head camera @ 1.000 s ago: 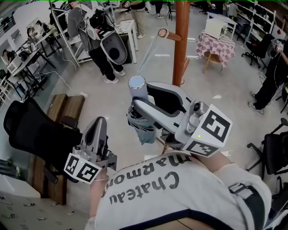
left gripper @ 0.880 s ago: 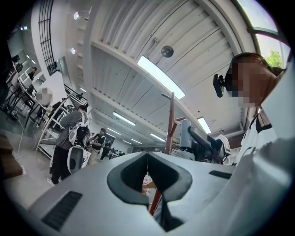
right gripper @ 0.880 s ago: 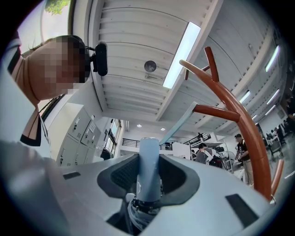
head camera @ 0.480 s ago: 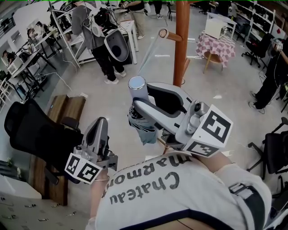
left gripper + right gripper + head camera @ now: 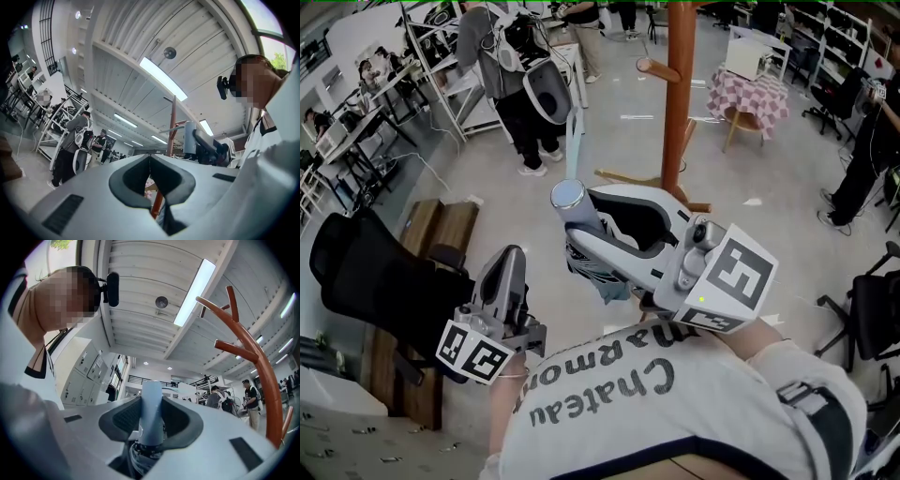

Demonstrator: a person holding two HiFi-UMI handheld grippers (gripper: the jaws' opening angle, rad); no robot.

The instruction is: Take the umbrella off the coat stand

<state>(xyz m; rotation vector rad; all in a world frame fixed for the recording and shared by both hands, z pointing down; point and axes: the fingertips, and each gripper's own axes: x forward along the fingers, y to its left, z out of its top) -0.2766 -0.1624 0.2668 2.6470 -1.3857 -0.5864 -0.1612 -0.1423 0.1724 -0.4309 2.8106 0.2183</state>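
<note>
The folded grey-blue umbrella (image 5: 591,267) hangs upright with my right gripper (image 5: 581,214) shut on its pale cylindrical handle (image 5: 568,196), left of the brown coat stand (image 5: 678,94). Its thin strap (image 5: 573,141) stands free, apart from the stand's peg (image 5: 654,68). In the right gripper view the handle (image 5: 151,408) rises between the jaws of the right gripper (image 5: 151,423), with the coat stand (image 5: 262,366) at the right. My left gripper (image 5: 508,258) is low at the left, shut and holding nothing. The left gripper view shows this left gripper (image 5: 150,161), the handle (image 5: 189,138) and the stand (image 5: 172,124).
A black office chair (image 5: 370,281) and a wooden bench (image 5: 427,234) are at the left. A person (image 5: 511,84) stands by metal racks at the back left. A table with a checked cloth (image 5: 750,94) is at the back right, and another chair (image 5: 872,319) at the right edge.
The strap has come off the coat stand's peg. My right gripper has carried the umbrella left, away from the pole. The left gripper has stayed in place.
</note>
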